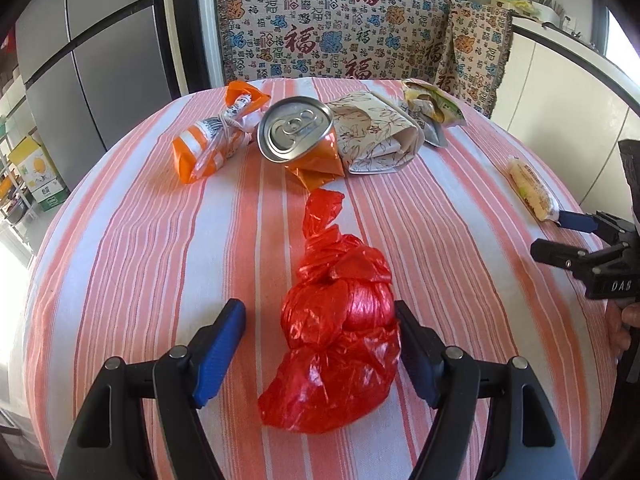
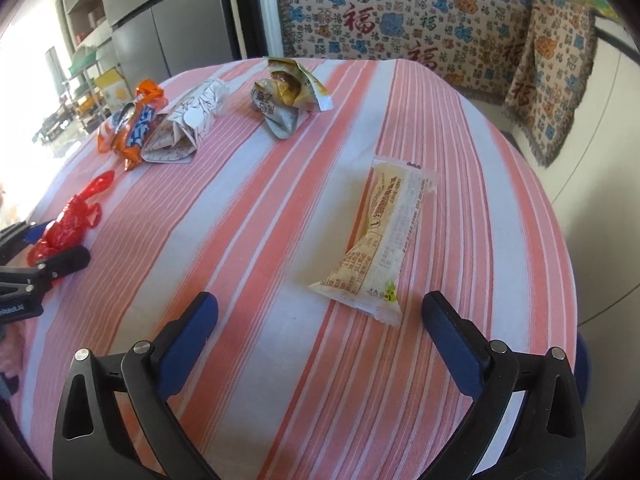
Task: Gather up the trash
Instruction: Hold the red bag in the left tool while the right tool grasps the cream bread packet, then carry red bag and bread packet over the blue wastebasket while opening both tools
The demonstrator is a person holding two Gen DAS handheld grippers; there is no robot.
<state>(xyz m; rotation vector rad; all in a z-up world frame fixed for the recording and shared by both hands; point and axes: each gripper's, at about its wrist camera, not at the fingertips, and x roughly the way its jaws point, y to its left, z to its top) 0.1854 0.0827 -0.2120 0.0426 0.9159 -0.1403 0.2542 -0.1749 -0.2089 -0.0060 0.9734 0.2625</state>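
Pink-and-white striped cloth covers the round bench (image 1: 132, 240), and behind it hangs a cream throw (image 1: 332, 28) printed over and over with the red character 福. A grey refrigerator (image 1: 92, 60) stands to the left.

On the bench, the knotted red plastic bag (image 1: 340, 328) lies between the left tongs (image 1: 320, 320), which are spread; the right-hand pad touches the bag's side, the left-hand pad stands clear of it. Beyond the bag stands a dented orange can (image 1: 298, 136), with a folded floral-print paper packet (image 1: 376, 132), an orange-and-white snack wrapper (image 1: 216, 132) and a crumpled yellow-green pouch (image 1: 430, 110) around it.

The right tongs (image 2: 320, 312) are spread wide above the cloth, nothing between them. Just ahead lies a pale wrapped snack bar (image 2: 380, 240) with small print too fine to read. On the right tongs' body the letters "DAS" (image 1: 620, 286) show.
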